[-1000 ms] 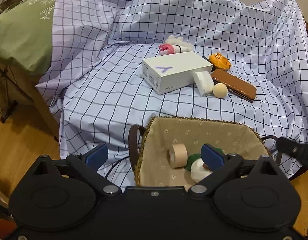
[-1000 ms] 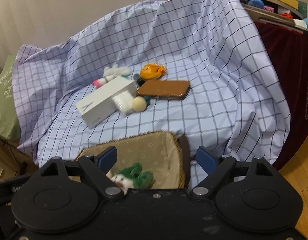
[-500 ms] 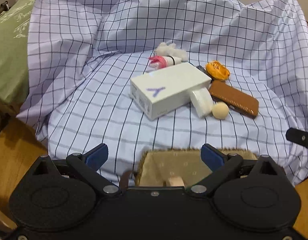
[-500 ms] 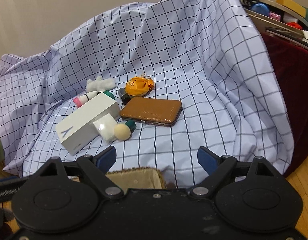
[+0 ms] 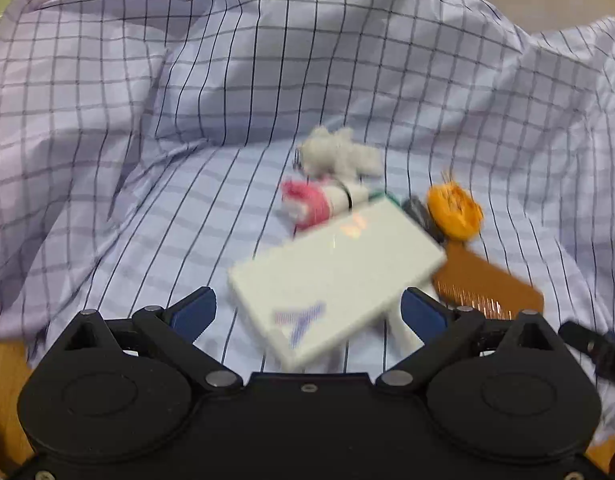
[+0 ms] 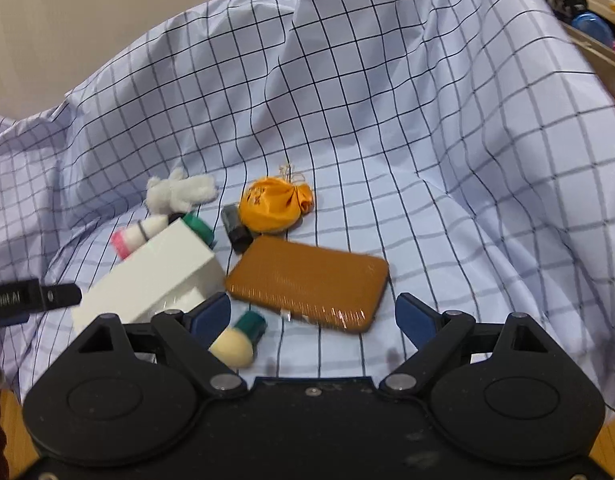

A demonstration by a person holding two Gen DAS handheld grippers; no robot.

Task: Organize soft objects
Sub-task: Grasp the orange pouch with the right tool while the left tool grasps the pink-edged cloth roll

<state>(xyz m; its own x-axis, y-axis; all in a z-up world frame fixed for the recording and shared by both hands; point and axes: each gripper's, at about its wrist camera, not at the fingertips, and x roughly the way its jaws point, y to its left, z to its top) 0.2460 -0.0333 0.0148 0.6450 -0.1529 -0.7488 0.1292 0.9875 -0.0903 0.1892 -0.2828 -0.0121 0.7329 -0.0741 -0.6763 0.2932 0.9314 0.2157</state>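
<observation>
1. While both wrist views look down on a checked cloth (image 6: 407, 128), the left gripper (image 5: 307, 314) stands wide open with nothing clamped; the near end of a white box (image 5: 335, 276) lies between its blue pads without touching either.
2. The right gripper (image 6: 313, 314) is likewise wide open and empty, its pads clear of everything below.
3. Ahead of the right gripper, just past its tips, lies a flat brown case (image 6: 307, 280); under its left finger sits a cream ball with a green cap (image 6: 237, 344).
4. Beyond the case rests an orange soft pouch (image 6: 273, 206), touching a small dark grey object (image 6: 235, 228) on its left.
5. Farther off to the left of the right gripper is a fluffy white soft toy (image 6: 179, 194), and just in front of it a pink-and-white toy (image 6: 133, 236) pressed against the box's far end.
6. A green thing (image 6: 199, 228) peeks out at the box's far corner; it is too hidden to identify.
7. The left view is blurred, so fine detail there is probably unreliable.
8. A black bar (image 6: 27, 300) reaches in from the left of the right view.
</observation>
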